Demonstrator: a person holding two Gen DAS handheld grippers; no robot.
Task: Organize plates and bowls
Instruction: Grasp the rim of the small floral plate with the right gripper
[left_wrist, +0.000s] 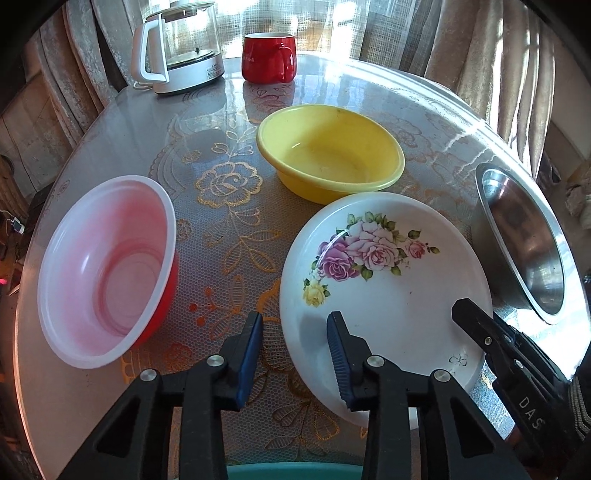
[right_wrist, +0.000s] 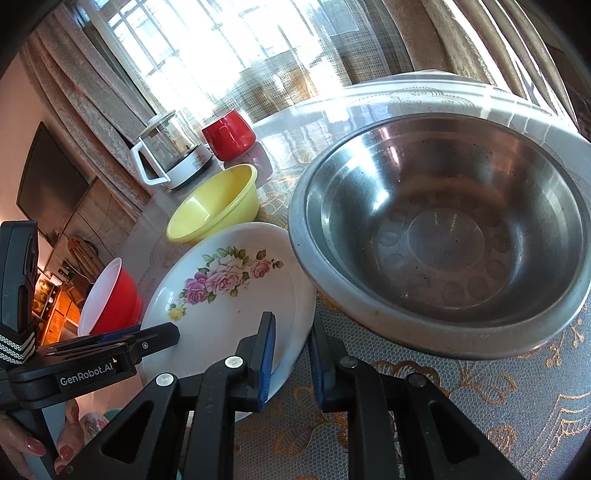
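Mounted on each tool, looking steeply down and forward along its fingers, close over the tabletop (left_wrist: 155, 122); shared by both: floral plate (left_wrist: 388, 280), yellow bowl (right_wrist: 218, 206), steel bowl (right_wrist: 443, 236), red mug (left_wrist: 267, 57), kettle (right_wrist: 170, 151).

Glossy white floral plate (left_wrist: 388, 295); brushed, reflective metal bowl (right_wrist: 443, 236). Smooth plastic yellow bowl (left_wrist: 328, 151) and red bowl (left_wrist: 107, 273). Table (left_wrist: 221, 206) under glossy clear cover over lace-patterned cloth.
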